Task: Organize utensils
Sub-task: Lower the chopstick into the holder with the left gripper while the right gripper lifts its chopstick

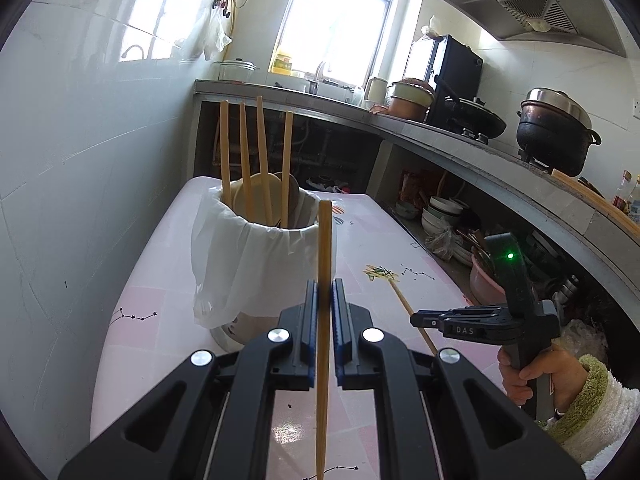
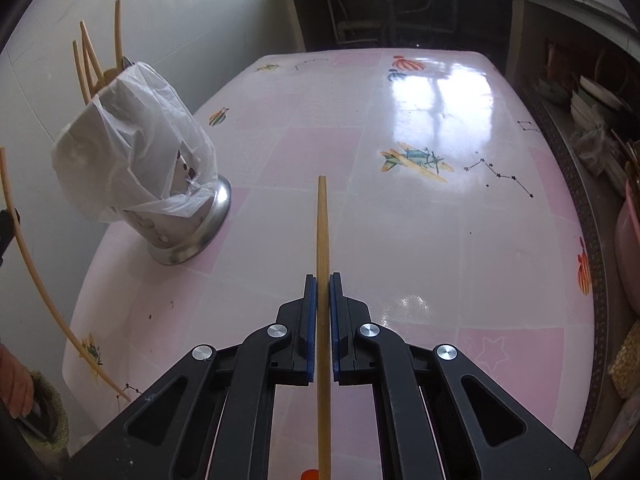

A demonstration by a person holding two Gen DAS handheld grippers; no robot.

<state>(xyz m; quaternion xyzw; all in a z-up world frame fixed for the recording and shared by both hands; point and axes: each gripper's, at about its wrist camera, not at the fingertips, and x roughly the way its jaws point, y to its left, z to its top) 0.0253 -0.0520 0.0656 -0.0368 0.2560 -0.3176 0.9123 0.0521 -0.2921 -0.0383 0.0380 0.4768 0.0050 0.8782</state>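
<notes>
Chopstick (image 2: 322, 280) lengthwise fwd, parallel w/ jaws

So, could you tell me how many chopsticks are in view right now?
6: four standing in the bag-lined holder at; one in the left gripper, one in the right gripper. Others may be hidden inside.
</notes>
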